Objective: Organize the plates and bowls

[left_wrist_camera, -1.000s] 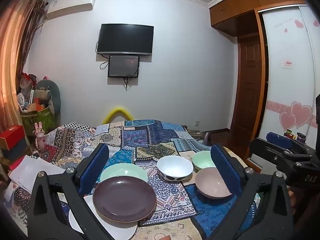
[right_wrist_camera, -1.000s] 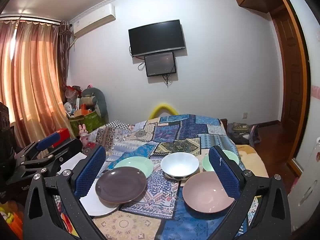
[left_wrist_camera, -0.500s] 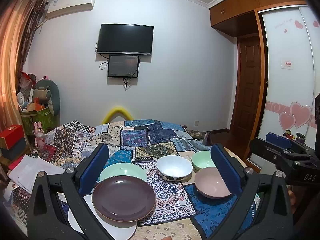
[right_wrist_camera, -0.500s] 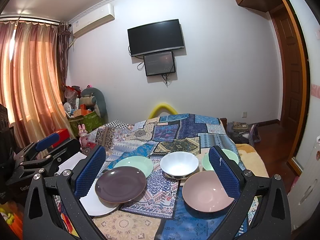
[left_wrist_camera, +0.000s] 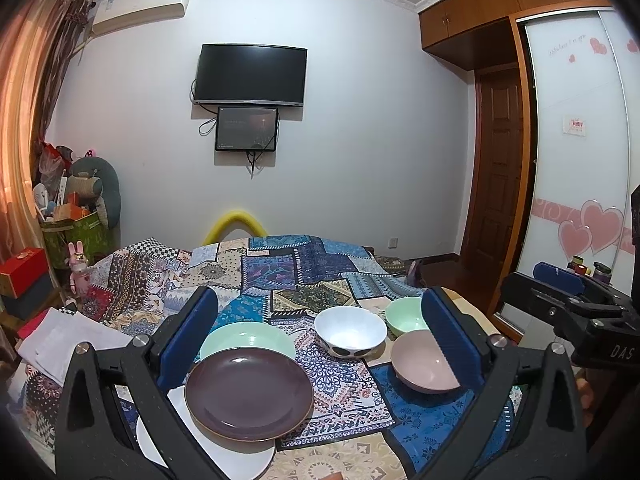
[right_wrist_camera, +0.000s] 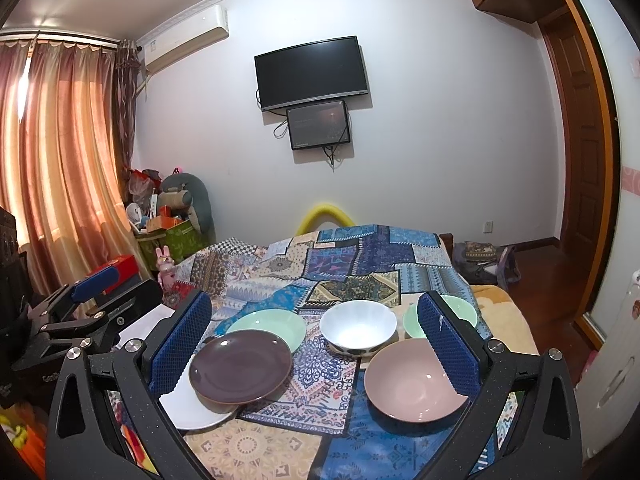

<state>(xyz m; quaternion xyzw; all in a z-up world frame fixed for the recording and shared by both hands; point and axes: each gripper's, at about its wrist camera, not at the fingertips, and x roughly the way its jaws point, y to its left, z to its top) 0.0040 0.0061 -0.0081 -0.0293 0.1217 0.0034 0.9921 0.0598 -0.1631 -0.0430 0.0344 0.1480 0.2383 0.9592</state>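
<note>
A: How do the left tongs (left_wrist_camera: 320,328) stand?

B: Level and raised above the near edge of the bed (left_wrist_camera: 304,264), aimed across it toward the wall; the blue pads (left_wrist_camera: 188,332) are spread wide and pinch nothing; the dishes lie below and between them, untouched.

A: And the right tongs (right_wrist_camera: 316,332)?

B: Much the same pose; held beside the left pair at like height, jaws wide apart and empty; from the left camera their black body sits at the far right, and the right camera catches the left pair at its far left edge.

A: Where are the plates?

B: Near left on the patchwork quilt (right_wrist_camera: 340,256); the dark purple plate (right_wrist_camera: 241,371) rests on top of a white plate (right_wrist_camera: 192,410), overlapping it; a pale green plate (right_wrist_camera: 269,327) lies just behind, its near rim hidden by the purple one.

A: The bowls?

B: To the right; the pink bowl (right_wrist_camera: 414,380) is nearest; the white bowl (right_wrist_camera: 358,329) with dark spots on its outside stands behind it toward the middle; the green bowl (right_wrist_camera: 440,316) is farthest right, partly hidden by a pad; all upright, none stacked.

A: Anything on the wall?

B: A television (left_wrist_camera: 250,74) with a smaller screen (left_wrist_camera: 247,129) just below it.
</note>
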